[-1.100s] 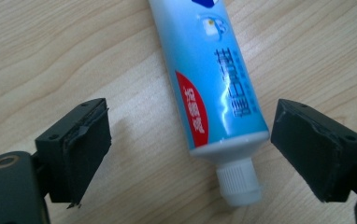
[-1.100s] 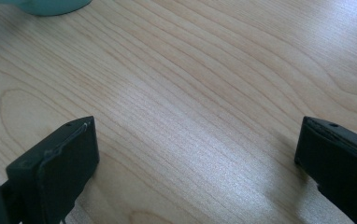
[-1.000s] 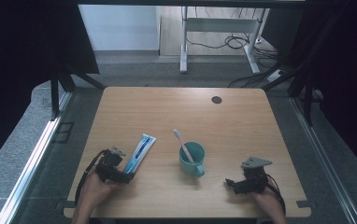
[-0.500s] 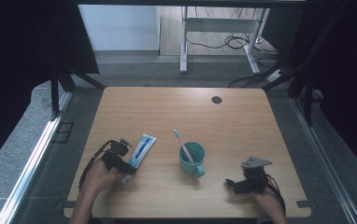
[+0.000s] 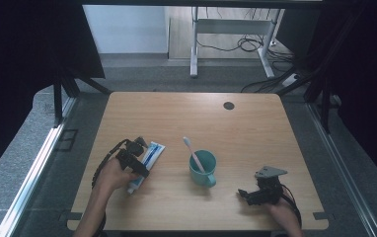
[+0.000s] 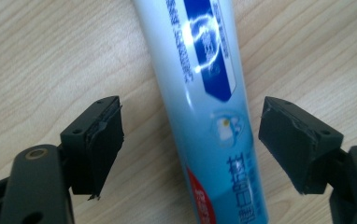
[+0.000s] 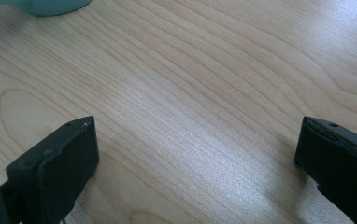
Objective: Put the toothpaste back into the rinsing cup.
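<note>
your left tongs [image 5: 138,159] are matt black, with blocky pads on brass-riveted links and a black cable looping off behind. your right tongs [image 5: 255,193] are the same black build, topped by a grey three-cornered plate. your forearms are bare, unsleeved.

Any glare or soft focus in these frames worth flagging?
Left gripper view: white glare streak on the toothpaste tube, print at its lower end soft, wood grain sharp. Right gripper view: broad sheen across the table; near pads slightly blurred. High view: tabletop evenly lit, surroundings very dark; mug and toothbrush small but readable.
</note>
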Available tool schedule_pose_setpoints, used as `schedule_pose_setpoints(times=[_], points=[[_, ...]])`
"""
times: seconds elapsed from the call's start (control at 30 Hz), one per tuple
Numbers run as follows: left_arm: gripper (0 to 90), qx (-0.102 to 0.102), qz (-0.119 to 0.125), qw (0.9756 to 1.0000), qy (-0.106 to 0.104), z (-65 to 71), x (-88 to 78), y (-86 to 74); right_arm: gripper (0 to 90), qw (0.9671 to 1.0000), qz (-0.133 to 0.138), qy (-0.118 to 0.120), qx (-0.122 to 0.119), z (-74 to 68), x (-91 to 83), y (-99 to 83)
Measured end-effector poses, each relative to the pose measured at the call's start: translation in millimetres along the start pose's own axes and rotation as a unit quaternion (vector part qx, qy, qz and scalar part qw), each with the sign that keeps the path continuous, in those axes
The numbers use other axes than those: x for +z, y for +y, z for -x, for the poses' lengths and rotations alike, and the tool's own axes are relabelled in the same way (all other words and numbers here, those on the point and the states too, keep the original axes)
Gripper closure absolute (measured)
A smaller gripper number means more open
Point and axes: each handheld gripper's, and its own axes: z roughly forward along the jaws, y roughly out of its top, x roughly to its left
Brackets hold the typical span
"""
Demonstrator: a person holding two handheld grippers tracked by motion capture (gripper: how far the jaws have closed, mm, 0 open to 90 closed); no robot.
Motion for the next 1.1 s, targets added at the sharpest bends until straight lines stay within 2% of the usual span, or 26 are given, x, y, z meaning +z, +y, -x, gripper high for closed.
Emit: schedule_pose_setpoints(times=[0.3,0.57,0.73,0.93,1.1], points=[[28.0,-0.002,-0.021,0.9998,0.005,2.7,3.4,17.4,0.0,1.0000,0.000,0.000,0.000,0.1,-0.1,0.0],[37.3,-0.006,-0.033,0.9994,0.003,2.6,5.4,31.5,0.0,1.0000,0.000,0.000,0.000,0.1,-0.1,0.0],[42.4,-0.018,-0.040,0.9990,0.007,1.8,7.9,36.6,0.0,1.0000,0.000,0.000,0.000,0.0,-0.1,0.0],[44.1,-0.032,-0.050,0.9983,0.003,1.2,12.0,39.3,0.0,1.0000,-0.001,0.000,0.000,0.0,-0.1,0.0],[44.5,-0.030,-0.058,0.9978,0.014,4.0,14.6,41.3,0.0,1.0000,0.000,0.000,0.000,0.1,-0.1,0.0]])
